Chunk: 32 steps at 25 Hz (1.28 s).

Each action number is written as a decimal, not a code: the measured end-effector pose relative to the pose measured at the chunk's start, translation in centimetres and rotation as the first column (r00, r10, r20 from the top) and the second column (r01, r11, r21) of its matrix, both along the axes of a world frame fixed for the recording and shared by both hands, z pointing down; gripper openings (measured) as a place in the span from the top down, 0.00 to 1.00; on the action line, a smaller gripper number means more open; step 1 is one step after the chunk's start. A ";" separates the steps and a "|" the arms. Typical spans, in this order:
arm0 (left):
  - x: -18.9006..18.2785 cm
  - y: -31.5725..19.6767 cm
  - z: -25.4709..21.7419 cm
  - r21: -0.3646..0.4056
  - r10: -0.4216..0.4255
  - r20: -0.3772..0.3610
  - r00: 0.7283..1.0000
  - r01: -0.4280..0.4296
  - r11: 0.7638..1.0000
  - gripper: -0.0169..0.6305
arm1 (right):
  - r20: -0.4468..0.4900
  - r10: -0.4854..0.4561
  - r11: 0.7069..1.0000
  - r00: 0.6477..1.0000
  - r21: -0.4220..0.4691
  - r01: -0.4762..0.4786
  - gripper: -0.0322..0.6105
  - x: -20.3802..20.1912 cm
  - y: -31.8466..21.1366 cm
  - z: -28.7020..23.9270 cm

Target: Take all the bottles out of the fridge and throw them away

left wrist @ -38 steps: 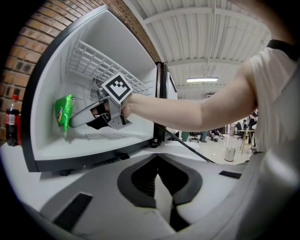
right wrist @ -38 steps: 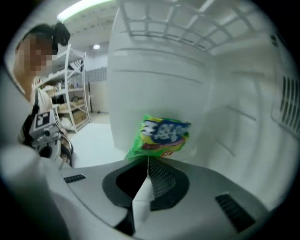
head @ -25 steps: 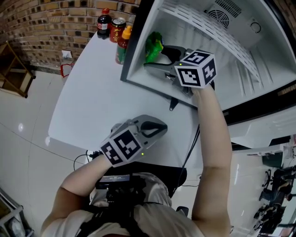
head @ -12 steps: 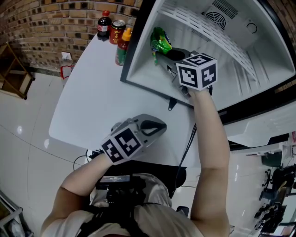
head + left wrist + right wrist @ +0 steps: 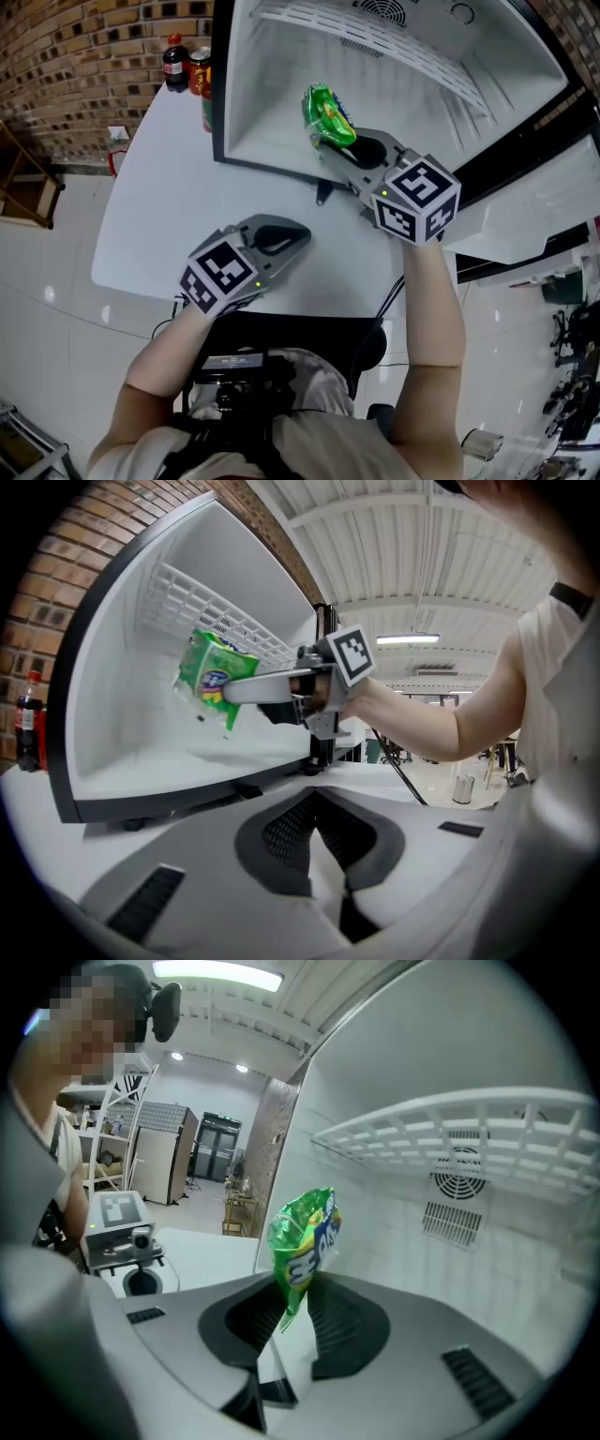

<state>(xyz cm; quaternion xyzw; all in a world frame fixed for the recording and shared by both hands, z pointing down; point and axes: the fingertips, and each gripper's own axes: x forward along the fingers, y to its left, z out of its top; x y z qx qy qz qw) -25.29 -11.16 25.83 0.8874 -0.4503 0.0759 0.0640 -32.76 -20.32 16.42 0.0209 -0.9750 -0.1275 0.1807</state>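
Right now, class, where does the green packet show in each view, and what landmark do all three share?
Head view: green packet upper centre, at the fridge mouth.
Left gripper view: left of centre, inside the fridge.
Right gripper view: centre, pinched by the right gripper.
Shared landmark: white wire shelf.

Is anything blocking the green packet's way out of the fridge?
Nothing visible does. The right gripper has just closed its jaws on the green packet, which hangs at the fridge's open front, below the wire shelf.
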 end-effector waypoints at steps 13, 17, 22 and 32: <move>3.3 -1.4 0.1 0.002 0.097 -0.002 0.995 -0.097 0.995 0.96 | 0.085 0.013 1.000 0.996 -0.014 -0.012 0.84 12.2 5.2 1.5; 5.2 -2.0 -0.1 0.013 0.135 -0.012 0.991 -0.135 0.991 0.96 | 0.126 0.048 0.998 0.991 -0.052 -0.041 0.84 15.9 5.7 2.8; 10.2 -2.1 -0.1 0.016 0.209 -0.018 0.978 -0.208 0.978 0.96 | 0.193 0.097 0.992 0.976 -0.097 -0.079 0.84 21.1 6.1 3.8; 19.0 -2.6 -1.6 0.055 0.321 -0.052 0.946 -0.318 0.946 0.96 | 0.281 0.279 0.960 0.918 -0.106 -0.260 0.84 32.5 6.4 5.3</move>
